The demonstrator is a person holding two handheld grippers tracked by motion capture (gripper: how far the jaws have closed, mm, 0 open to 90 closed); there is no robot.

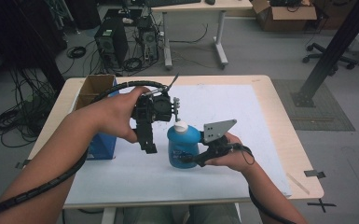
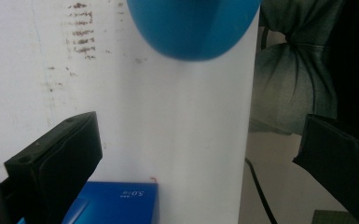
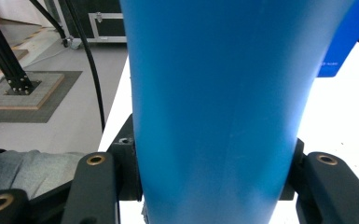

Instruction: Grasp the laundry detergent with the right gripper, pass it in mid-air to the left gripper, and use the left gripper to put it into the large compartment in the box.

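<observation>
Looking along the left gripper [image 2: 200,154], its two black jaws stand wide apart with nothing between them, one rising at the lower left and the other at the right edge. Beyond them lies a white sheet [image 2: 177,126], lightly speckled with brown marks, and the rounded blue bottle [image 2: 193,28] hangs blurred at the top. A blue box [image 2: 121,205] sits at the bottom edge, and grey fabric [image 2: 289,79] shows past the sheet's right border.

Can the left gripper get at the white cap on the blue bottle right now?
Probably yes: left gripper hangs open just left of the blue bottle; white cap is uncovered, since right gripper clamps the body lower down.
</observation>
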